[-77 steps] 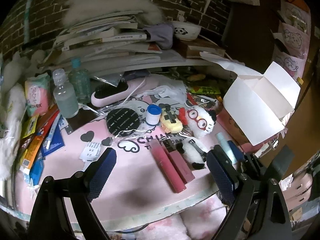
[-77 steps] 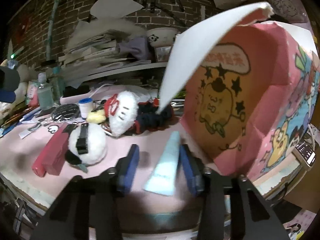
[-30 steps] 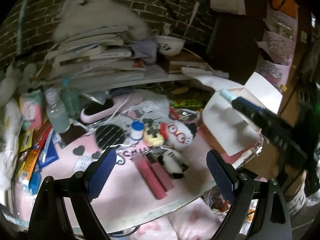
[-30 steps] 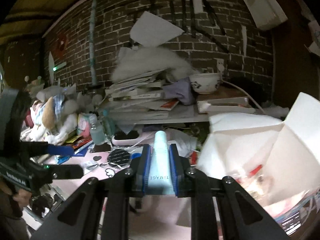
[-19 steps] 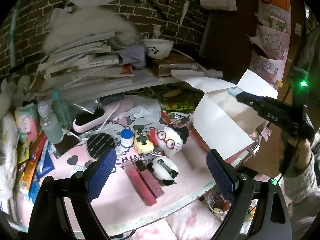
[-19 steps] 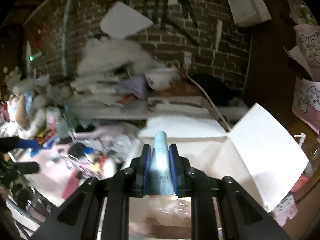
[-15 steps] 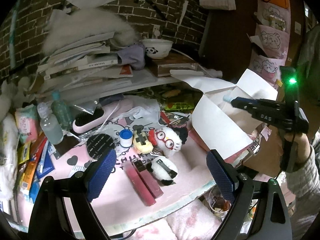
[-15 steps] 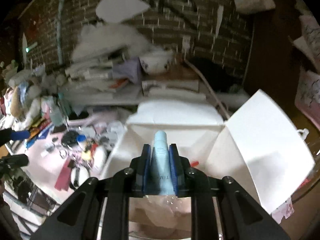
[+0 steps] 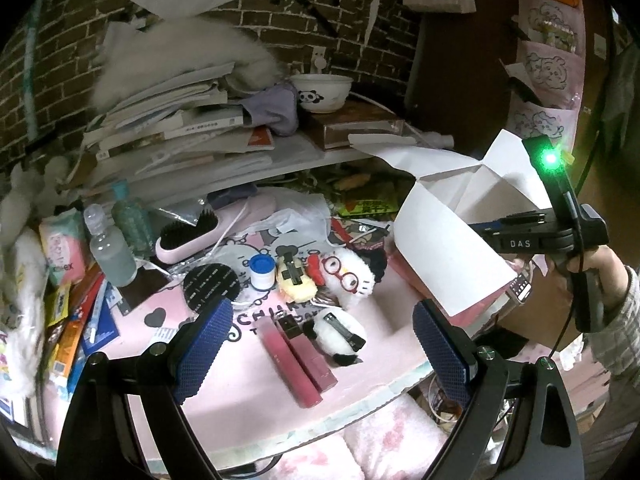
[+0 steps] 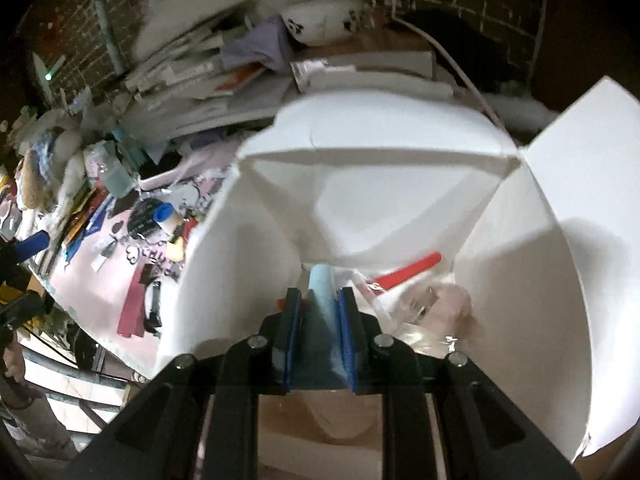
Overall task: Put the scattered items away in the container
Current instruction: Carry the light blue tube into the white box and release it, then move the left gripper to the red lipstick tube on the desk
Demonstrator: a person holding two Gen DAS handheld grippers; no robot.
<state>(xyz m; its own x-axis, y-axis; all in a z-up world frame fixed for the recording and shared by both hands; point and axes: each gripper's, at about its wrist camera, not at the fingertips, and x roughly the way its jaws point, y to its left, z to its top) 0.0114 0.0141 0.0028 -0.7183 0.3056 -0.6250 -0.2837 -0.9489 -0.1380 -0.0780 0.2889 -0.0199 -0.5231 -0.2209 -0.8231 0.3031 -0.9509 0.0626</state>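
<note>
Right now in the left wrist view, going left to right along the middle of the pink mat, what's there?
Black round disc → blue-capped white jar → yellow plush → white plush with red glasses → white box flap → right gripper, reaching in over the box.

White capitals reading "DAS" stand on the black side of the right gripper (image 9: 532, 243), seen from the left wrist. On the pink mat (image 9: 248, 364) dark letters read "CHI" by a curl drawing, the rest hidden behind a plush toy, and a second line under it begins with "T". The pink tissue pack (image 9: 64, 246) at the left edge shows letters ending in "ex"; print on the books and on the green packet is too small to read.
</note>
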